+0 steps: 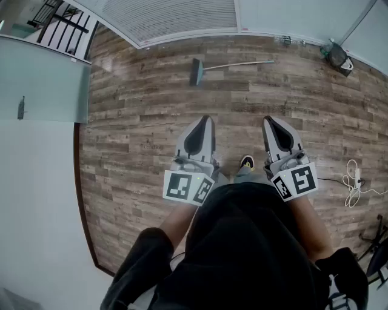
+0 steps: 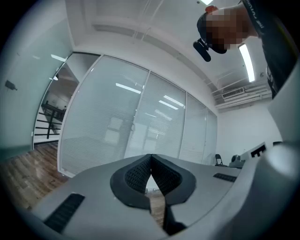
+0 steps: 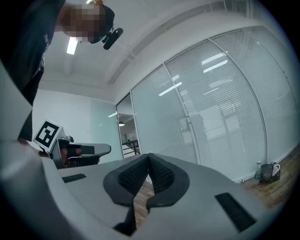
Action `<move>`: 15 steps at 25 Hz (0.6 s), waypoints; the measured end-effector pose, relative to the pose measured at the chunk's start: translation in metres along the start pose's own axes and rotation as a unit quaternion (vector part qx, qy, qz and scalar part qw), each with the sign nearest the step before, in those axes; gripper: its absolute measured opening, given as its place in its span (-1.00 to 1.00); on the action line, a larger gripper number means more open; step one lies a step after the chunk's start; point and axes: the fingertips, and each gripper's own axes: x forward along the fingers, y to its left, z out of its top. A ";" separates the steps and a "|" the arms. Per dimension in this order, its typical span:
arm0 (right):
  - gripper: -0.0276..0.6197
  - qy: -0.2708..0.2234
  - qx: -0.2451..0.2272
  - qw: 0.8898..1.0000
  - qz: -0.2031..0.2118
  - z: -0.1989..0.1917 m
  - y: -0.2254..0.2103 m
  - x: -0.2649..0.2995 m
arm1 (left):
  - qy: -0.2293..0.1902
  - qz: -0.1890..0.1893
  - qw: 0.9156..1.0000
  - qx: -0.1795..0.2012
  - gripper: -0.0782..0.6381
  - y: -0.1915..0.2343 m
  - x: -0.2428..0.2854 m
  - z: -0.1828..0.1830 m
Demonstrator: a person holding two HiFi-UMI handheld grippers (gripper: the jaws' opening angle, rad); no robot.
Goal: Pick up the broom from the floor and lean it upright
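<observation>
A broom (image 1: pixel 233 65) is seen lying flat on the wooden floor (image 1: pixel 139 121), close in front of a glass wall (image 1: pixel 176 18) covered with blinds and roughly parallel to it. Its dark head is at the left end and its thin pale handle runs to the right. Well back from that wall, the left tool (image 1: pixel 205 121) and right tool (image 1: pixel 271 121) are held level and side by side, each with its jaws pressed together on nothing; the broom is not yet reached. The broom is judged light and stiff, but long and heavier at the head, so it may swing if taken at the far end. The thin, smooth handle could slip or roll, so a hold near mid-handle, somewhat toward the head, is judged best.
</observation>
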 end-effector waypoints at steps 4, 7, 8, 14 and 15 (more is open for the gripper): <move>-0.86 0.000 0.009 1.000 -0.003 0.004 -0.008 -0.005 | 0.001 -0.026 1.000 -0.009 -0.72 -0.014 -0.003 -0.003; -0.86 -0.001 0.012 1.000 -0.001 0.005 -0.013 -0.004 | 0.002 -0.029 1.000 0.001 -0.72 -0.023 -0.002 0.000; -0.86 -0.001 0.012 1.000 0.001 0.004 -0.014 -0.004 | 0.001 -0.032 0.999 0.008 -0.72 -0.026 -0.001 0.001; -0.86 -0.012 0.035 0.999 0.009 0.001 -0.018 -0.002 | 0.002 -0.044 0.999 0.016 -0.72 -0.033 -0.003 0.004; -0.86 -0.015 0.038 0.999 0.008 0.001 -0.019 -0.003 | 0.004 -0.042 0.999 0.014 -0.72 -0.031 -0.005 0.003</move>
